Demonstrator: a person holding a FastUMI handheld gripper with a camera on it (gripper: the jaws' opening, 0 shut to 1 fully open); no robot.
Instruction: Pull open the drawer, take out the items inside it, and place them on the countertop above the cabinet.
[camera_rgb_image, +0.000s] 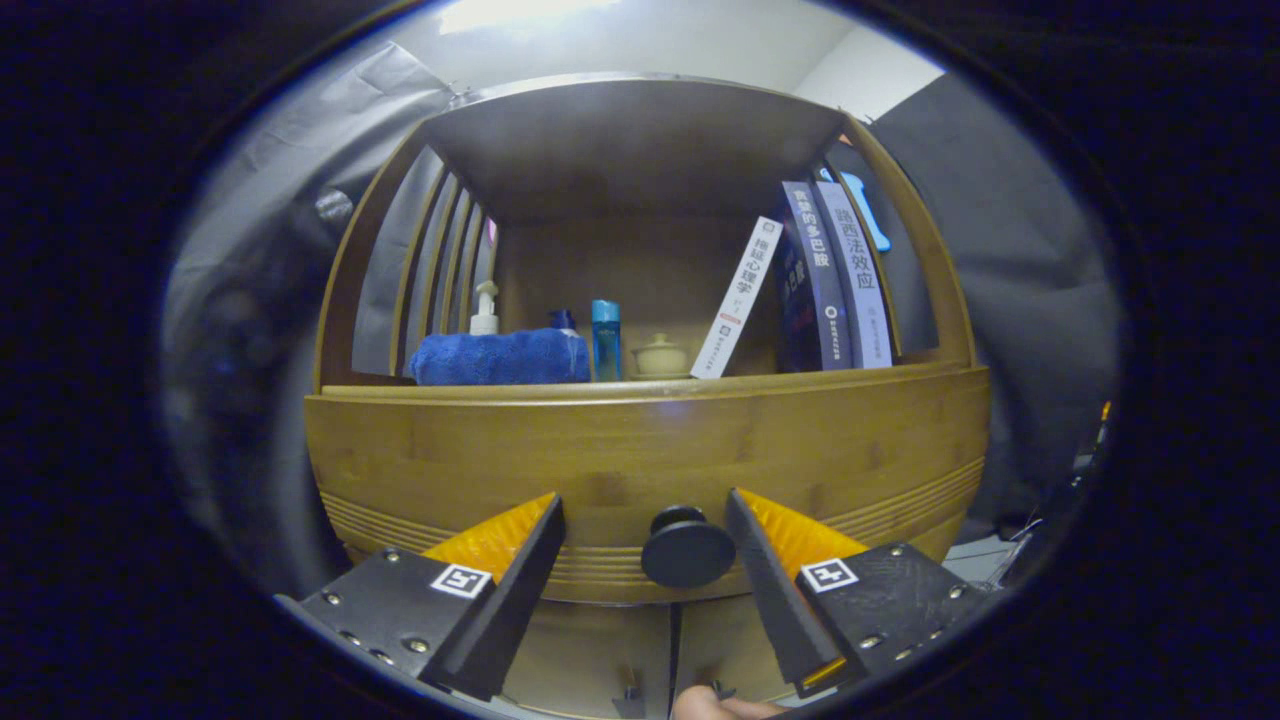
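The gripper (645, 500) is spread wide, its fingers (520, 560) on either side of the round black knob (687, 548) without touching it. The knob sits on the shut wooden drawer (640, 450), between the fingertips. Above the drawer, on the countertop (850, 378), lie a folded blue towel (498, 357), a pump bottle (485, 310) behind it, a blue bottle (605, 340), a small lidded pot (661, 357), and a leaning white book (738, 297) beside upright dark books (835, 275). The items inside the drawer are hidden.
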